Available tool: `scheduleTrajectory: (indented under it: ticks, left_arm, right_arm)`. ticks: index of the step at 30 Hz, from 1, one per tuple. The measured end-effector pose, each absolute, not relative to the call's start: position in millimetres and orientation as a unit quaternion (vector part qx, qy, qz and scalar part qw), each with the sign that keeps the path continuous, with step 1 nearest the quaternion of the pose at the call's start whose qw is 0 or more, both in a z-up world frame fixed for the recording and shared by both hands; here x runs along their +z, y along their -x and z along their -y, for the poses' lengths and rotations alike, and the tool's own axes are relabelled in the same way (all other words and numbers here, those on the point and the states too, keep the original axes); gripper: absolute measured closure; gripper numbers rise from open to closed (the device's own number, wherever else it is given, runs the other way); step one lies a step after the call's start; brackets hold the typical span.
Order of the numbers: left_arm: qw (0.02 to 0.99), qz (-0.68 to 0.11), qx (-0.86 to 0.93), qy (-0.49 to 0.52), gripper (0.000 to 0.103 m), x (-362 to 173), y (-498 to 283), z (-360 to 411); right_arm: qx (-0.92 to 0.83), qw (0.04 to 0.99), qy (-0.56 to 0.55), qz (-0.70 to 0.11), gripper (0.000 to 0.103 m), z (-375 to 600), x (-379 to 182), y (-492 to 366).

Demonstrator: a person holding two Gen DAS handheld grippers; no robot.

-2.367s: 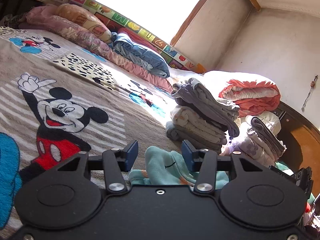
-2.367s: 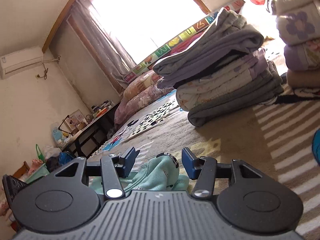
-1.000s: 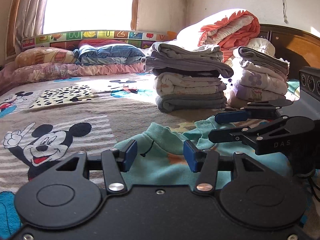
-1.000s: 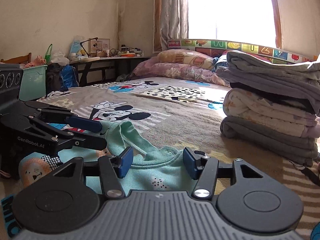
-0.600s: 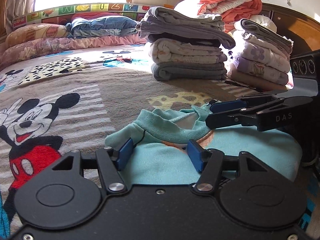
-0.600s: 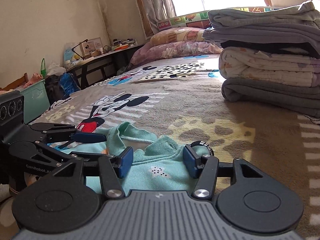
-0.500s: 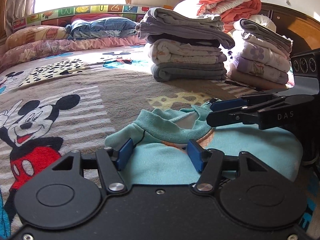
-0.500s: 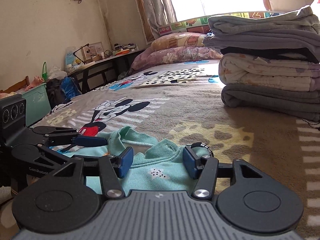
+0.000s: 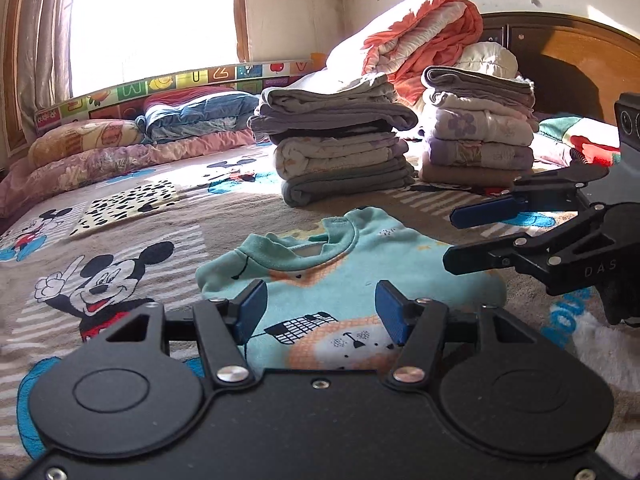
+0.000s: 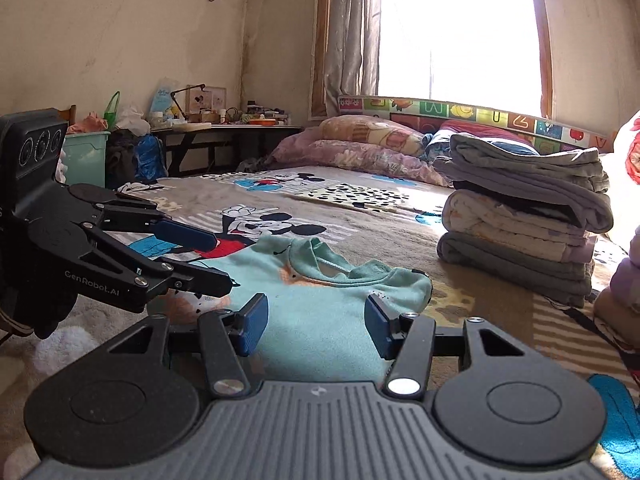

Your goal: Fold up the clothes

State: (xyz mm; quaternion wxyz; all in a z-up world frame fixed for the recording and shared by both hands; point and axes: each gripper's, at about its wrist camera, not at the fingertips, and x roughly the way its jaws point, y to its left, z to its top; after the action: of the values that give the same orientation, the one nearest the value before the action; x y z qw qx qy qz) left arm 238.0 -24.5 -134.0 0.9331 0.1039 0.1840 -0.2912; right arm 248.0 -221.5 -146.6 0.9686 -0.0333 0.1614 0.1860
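One teal sweatshirt [image 9: 356, 264], spread flat on the bed [image 9: 132, 216], collar toward the window, printed front up, with an orange-and-white animal face near the hem. Two grippers above it, both with blue pads well apart and nothing between them. Left gripper [image 9: 320, 308] hovering over the lower front of the garment, the animal print showing in the gap of its jaws. Right gripper [image 10: 316, 320] hovering over the plain teal part on the other side, collar just ahead of its tips. In the left view, right gripper [image 9: 476, 236] seen side-on over the garment's right edge, apart from the cloth; in the right view, left gripper [image 10: 212, 256] side-on over the left edge, likewise spread.

Two stacks of folded clothes beyond the sweatshirt: a grey-and-cream stack [image 9: 340, 148] nearer the middle of the bed, a lilac floral stack [image 9: 480, 136] just beside it toward the headboard [image 9: 568, 64]. One rolled orange-and-white quilt [image 9: 408, 36] behind both. Pillows [image 9: 84, 140] along the window side. One cluttered counter [image 10: 224, 128] against the far wall, a green bin [image 10: 86, 156] near it.
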Motion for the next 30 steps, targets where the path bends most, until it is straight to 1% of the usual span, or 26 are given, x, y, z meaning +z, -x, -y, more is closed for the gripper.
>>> scheduleTrajectory:
  ticks: [3, 4, 5, 8, 16, 20, 22, 24, 26, 28, 30]
  left_arm:
    - [0.936, -0.185, -0.28, -0.104, 0.046, -140, -231, 27]
    - [0.938, -0.185, -0.276, -0.104, 0.049, -142, -228, 28]
    - [0.939, -0.185, -0.272, -0.104, 0.05, -144, -226, 28]
    - [0.937, -0.209, -0.27, -0.077, 0.05, -153, -235, 23]
    - [0.929, -0.228, -0.278, -0.085, 0.05, -172, -245, 26]
    - [0.93, -0.227, -0.278, -0.086, 0.05, -173, -245, 26]
    - [0.931, -0.223, -0.276, -0.086, 0.05, -172, -243, 26]
    - [0.935, -0.216, -0.268, -0.084, 0.049, -167, -237, 23]
    - [0.941, -0.209, -0.257, -0.074, 0.042, -155, -228, 18]
    - [0.946, -0.216, -0.24, -0.028, 0.037, -147, -225, 5]
    - [0.944, -0.233, -0.229, 0.039, 0.034, -144, -227, -11]
  right_arm:
    - [0.177, 0.971, 0.023, -0.162, 0.051, 216, -151, -246]
    - [0.176, 0.97, 0.021, -0.165, 0.051, 214, -153, -248]
    - [0.174, 0.969, 0.017, -0.173, 0.051, 214, -156, -251]
    - [0.168, 0.966, -0.002, -0.195, 0.051, 215, -167, -260]
    - [0.174, 0.959, -0.023, -0.22, 0.049, 216, -184, -269]
    - [0.176, 0.959, -0.027, -0.22, 0.049, 217, -185, -268]
    - [0.176, 0.962, -0.028, -0.205, 0.05, 218, -182, -260]
    - [0.165, 0.968, -0.042, -0.184, 0.049, 223, -176, -249]
    - [0.153, 0.966, -0.094, -0.185, 0.045, 234, -174, -245]
    - [0.14, 0.961, -0.15, -0.188, 0.039, 247, -173, -241]
    - [0.13, 0.951, -0.204, -0.194, 0.037, 257, -175, -243]
